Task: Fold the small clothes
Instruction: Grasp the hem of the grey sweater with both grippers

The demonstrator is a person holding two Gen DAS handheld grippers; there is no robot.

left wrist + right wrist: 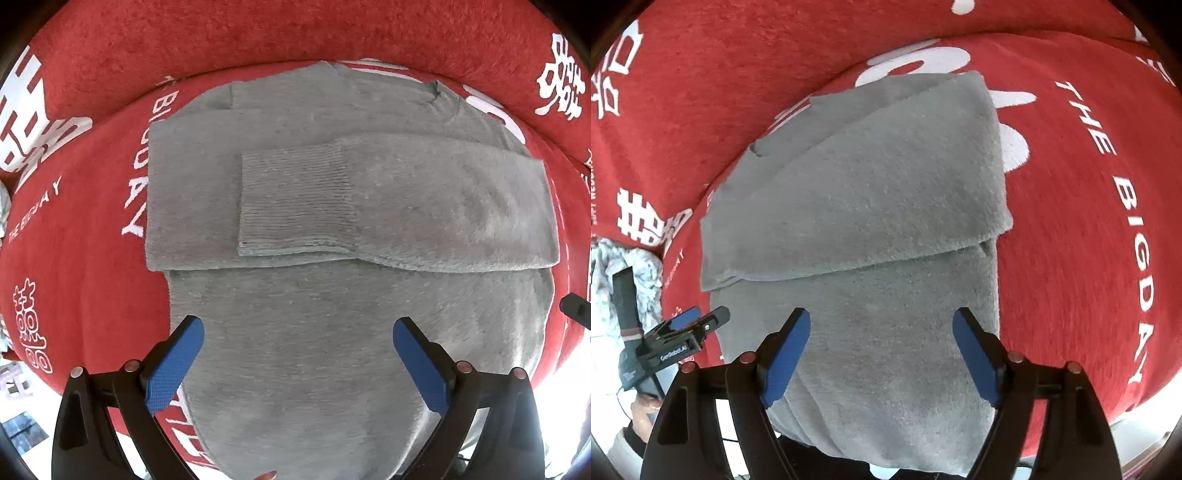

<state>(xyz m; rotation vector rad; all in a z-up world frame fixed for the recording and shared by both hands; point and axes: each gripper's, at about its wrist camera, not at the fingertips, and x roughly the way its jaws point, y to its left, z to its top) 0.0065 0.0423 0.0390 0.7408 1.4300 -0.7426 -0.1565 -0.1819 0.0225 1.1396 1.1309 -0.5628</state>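
Note:
A grey fuzzy sweater (314,295) lies flat on a red cloth, both sleeves folded across its chest, the ribbed cuff (295,199) on top. My left gripper (298,332) is open and empty, hovering over the sweater's lower body near its hem. The sweater also shows in the right wrist view (857,206), with the folded sleeve across it. My right gripper (881,325) is open and empty above the sweater's lower part. The left gripper (698,318) shows at the left edge of the right wrist view, beside the sweater.
The red cloth (85,240) with white lettering covers the seat and the backrest (258,33) behind. A white and grey bundle of fabric (613,280) lies at the left edge of the right wrist view. The cloth's front edge runs under the sweater's hem.

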